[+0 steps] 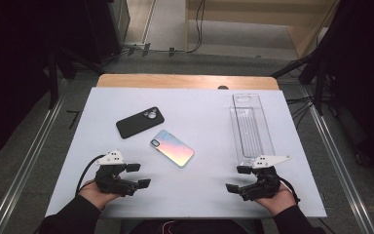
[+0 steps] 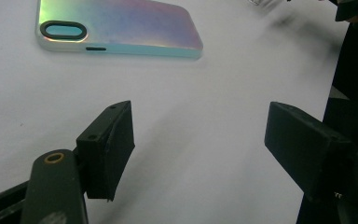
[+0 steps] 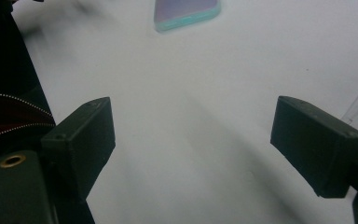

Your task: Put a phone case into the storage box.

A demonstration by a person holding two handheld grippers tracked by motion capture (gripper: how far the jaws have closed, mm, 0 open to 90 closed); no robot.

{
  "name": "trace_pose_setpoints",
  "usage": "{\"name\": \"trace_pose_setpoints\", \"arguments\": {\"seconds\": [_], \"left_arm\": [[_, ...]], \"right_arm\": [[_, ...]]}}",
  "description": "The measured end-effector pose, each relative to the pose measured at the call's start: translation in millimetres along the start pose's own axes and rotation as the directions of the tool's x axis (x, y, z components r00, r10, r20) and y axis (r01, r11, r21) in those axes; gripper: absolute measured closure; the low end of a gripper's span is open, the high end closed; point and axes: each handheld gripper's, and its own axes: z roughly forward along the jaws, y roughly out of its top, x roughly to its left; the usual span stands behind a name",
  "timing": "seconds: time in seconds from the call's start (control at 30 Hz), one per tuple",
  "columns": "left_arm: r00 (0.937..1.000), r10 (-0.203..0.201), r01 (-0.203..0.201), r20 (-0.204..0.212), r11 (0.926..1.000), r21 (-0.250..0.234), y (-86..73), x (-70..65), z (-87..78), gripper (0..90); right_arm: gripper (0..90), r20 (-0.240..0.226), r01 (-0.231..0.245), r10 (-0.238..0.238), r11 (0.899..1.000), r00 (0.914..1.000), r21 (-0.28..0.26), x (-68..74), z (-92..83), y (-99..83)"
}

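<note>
Tongs flank a white worktop (image 1: pixel 195 195), seen from above. At left, the left tongs (image 1: pixel 139 174) rest near the front edge w/ jaws apart, nothing between them. Just beyond them lies a black phone case (image 1: pixel 140 122), camera cutout up. Right of it, approx. mid-worktop, an iridescent phone case (image 1: pixel 172 147) lies flat, angled, well apart from both tongs; in the left gripper view its camera-hole end (image 2: pixel 63 31) shows ahead. Farther right, a clear plastic tray (image 1: pixel 251 127) runs front to back. Right tongs (image 1: pixel 238 178), just below the tray's near end, stand open & empty.
</note>
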Motion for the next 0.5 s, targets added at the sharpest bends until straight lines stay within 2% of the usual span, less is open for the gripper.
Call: {"name": "trace_pose_setpoints", "arguments": {"seconds": [0.5], "left_arm": [[0.9996, -0.025, 0.025, 0.008, 0.9997, -0.002, 0.0, 2.7, -1.2, 24.3]], "right_arm": [[12.0, -0.003, -0.003, 0.003, 1.0, 1.0, 0.013, 0.2, 0.5, -0.6]]}}
